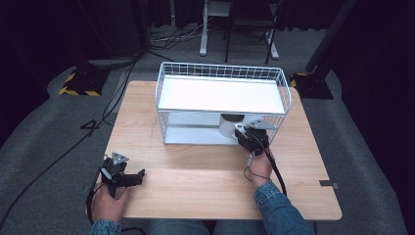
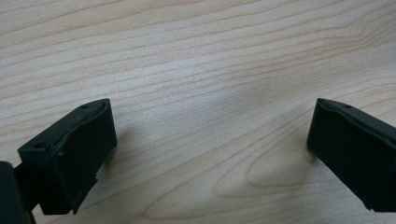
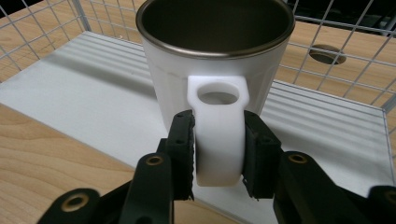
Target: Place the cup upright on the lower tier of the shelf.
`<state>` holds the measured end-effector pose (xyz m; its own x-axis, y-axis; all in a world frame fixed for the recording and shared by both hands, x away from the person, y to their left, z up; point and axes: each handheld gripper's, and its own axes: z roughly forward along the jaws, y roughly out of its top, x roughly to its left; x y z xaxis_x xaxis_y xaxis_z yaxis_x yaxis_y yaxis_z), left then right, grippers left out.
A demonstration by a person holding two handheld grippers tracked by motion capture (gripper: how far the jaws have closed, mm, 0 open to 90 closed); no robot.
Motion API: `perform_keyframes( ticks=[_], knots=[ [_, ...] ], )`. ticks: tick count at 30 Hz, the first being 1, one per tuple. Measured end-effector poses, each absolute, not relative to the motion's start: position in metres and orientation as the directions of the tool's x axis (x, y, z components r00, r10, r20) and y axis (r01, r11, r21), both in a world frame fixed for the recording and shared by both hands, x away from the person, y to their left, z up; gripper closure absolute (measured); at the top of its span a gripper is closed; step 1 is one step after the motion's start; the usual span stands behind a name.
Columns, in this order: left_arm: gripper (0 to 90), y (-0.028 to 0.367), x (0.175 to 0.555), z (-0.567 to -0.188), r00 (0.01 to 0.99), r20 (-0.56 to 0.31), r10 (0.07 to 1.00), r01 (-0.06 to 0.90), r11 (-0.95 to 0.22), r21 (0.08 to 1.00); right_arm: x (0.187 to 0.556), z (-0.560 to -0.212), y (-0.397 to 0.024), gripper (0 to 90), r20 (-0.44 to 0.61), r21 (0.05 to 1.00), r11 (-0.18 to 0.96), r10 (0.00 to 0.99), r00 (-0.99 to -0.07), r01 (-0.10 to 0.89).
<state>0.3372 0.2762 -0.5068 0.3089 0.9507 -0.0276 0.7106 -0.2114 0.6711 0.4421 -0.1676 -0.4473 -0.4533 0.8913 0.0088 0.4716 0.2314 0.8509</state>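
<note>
1. A white mug (image 3: pixel 215 70) with a metal rim is seen standing upright on the lower white shelf (image 3: pixel 84 88) of a wire rack (image 1: pixel 222 73), near the shelf's front edge.
2. The mug's white handle (image 3: pixel 218 140) is flanked by the fingers (image 3: pixel 182 154) of the right gripper (image 3: pixel 218 158); the pads lie against both sides of the handle, so it is gripped (whether the pressure is firm cannot be told).
3. In the high view the right gripper (image 1: pixel 247 134) is seen reaching in at the rack's open front, just beside the mug (image 1: pixel 230 125).
4. The left gripper (image 1: pixel 125 177) is held well apart from the rack, near the front left corner of the wooden bench (image 1: pixel 195 181).
5. Its fingers (image 2: pixel 79 149) are spread wide, with bare wood grain between them.
</note>
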Motion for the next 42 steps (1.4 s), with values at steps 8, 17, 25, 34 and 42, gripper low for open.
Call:
perform_keyframes(
  ticks=[8, 17, 25, 34, 42],
  knots=[
    [1.7, 0.276, 0.337, -0.507, 0.309, -0.028, 0.951, 0.711, -0.211, 0.671, 0.441, -0.443, -0.171, 52.5, 0.049, 0.86, 0.201, 0.883, -0.468, 0.469],
    [1.7, 0.276, 0.337, -0.507, 0.309, -0.028, 0.951, 0.711, -0.211, 0.671, 0.43, -0.428, -0.181, 46.8, 0.05, 0.878, 0.2, 0.866, -0.498, 0.435],
    [1.7, 0.276, 0.337, -0.507, 0.308, -0.029, 0.951, 0.711, -0.21, 0.671, 0.415, -0.414, -0.198, 44.1, 0.055, 0.888, 0.196, 0.853, -0.519, 0.415],
    [1.7, 0.276, 0.337, -0.507, 0.308, -0.029, 0.951, 0.711, -0.21, 0.671, 0.394, -0.401, -0.217, 41.8, 0.056, 0.892, 0.206, 0.833, -0.55, 0.402],
    [1.7, 0.276, 0.337, -0.507, 0.311, -0.028, 0.95, 0.71, -0.213, 0.671, 0.378, -0.399, -0.235, 38.8, 0.048, 0.873, 0.245, 0.817, -0.574, 0.421]
  ],
)
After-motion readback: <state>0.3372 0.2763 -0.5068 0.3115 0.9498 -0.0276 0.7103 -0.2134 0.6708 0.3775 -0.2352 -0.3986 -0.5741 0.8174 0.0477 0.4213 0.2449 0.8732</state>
